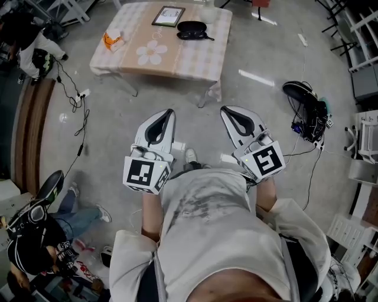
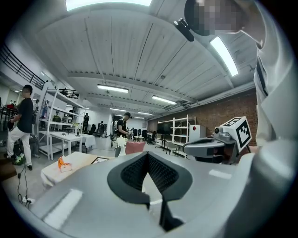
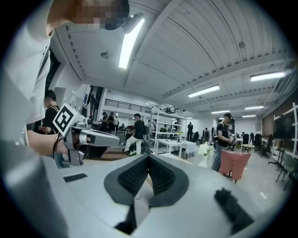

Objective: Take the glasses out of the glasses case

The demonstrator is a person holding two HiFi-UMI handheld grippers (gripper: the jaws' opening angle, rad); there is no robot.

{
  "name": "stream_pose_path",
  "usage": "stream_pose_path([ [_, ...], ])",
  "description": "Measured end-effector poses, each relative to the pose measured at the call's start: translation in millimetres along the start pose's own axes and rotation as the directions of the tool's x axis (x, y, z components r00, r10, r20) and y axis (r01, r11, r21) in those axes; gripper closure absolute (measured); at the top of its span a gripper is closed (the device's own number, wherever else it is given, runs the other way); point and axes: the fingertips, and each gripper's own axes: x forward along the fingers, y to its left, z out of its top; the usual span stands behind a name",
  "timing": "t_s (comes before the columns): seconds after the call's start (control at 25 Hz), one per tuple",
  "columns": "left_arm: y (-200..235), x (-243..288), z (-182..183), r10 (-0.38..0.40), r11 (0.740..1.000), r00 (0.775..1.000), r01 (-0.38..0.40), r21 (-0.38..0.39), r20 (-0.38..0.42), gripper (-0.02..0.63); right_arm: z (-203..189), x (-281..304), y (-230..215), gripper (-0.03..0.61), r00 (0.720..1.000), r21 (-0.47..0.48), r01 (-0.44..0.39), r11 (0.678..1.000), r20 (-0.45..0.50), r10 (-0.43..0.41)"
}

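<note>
Nothing done yet: left claw (image 1: pixel 169 112) and right claw (image 1: pixel 225 110) clenched empty, well apart from glasses case (image 1: pixel 191 29) on surface (image 1: pixel 177 62).

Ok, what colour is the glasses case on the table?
Black. The glasses case shows best in the head view.

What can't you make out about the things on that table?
Glasses case: head view, too far and small to tell whether glasses are inside.
Same case: left gripper view, hidden behind the left gripper.
Orange thing: head view, too small to identify.
Framed picture: its print too small to read.
</note>
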Motion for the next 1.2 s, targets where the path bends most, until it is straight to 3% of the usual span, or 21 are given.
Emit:
stream_pose_path([
  [0.64, 40.0, 44.1, 1.8, -0.067, 0.998, 0.998, 0.067, -0.006, -0.002, 0.606, -1.7, 46.9, -28.8, 0.561, 0.999, 0.020, 0.044, 0.999, -0.021, -0.044],
  [1.2, 64.4, 112.7, -0.8, -0.045, 0.999, 0.999, 0.045, -0.019, -0.017, 0.606, -15.0, 89.8, -90.6, 0.561, 1.000, 0.029, 0.011, 1.000, -0.029, -0.011],
])
